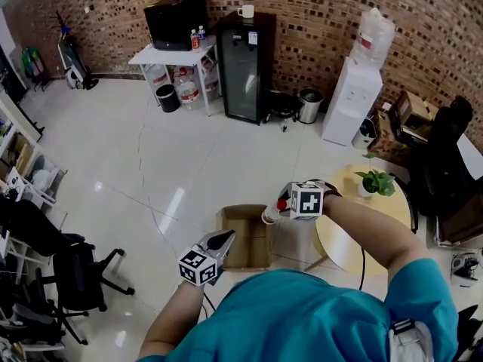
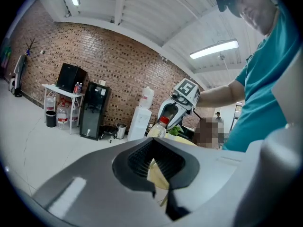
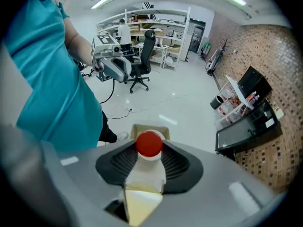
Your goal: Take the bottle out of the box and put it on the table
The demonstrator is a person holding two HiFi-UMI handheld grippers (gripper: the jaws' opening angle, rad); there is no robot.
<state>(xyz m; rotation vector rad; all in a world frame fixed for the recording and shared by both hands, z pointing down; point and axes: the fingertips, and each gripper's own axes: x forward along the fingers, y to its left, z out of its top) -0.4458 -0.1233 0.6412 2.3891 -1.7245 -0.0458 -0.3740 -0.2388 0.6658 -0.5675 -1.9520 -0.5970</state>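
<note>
Between the jaws of the right gripper [image 3: 150, 151] sits the bottle [image 3: 146, 171], pinched at the shoulder just below its red cap [image 3: 149, 144]. The cap points out past the pad tips and the body runs back into the gripper's throat. The bottle is clear of the box [image 1: 243, 210], carried in the air over the box's table-side edge, with the round table [image 1: 355, 241] just beside.

The left gripper [image 1: 219, 241] hangs at the box's other side, jaws drawn together on nothing, with only a sliver between them.

From where I stand the bottle looks like thin plastic, partly full of yellowish liquid. I'd judge it light, a bit squashy in the wall, smooth and round, so it may swivel in the pads if held loosely. The stiffest place looks to be the neck and shoulder, where it's caught. The liquid's weight sits behind that hold, so I'd expect it to want to tip when stood upright near the potted plant [image 1: 375, 181].
</note>
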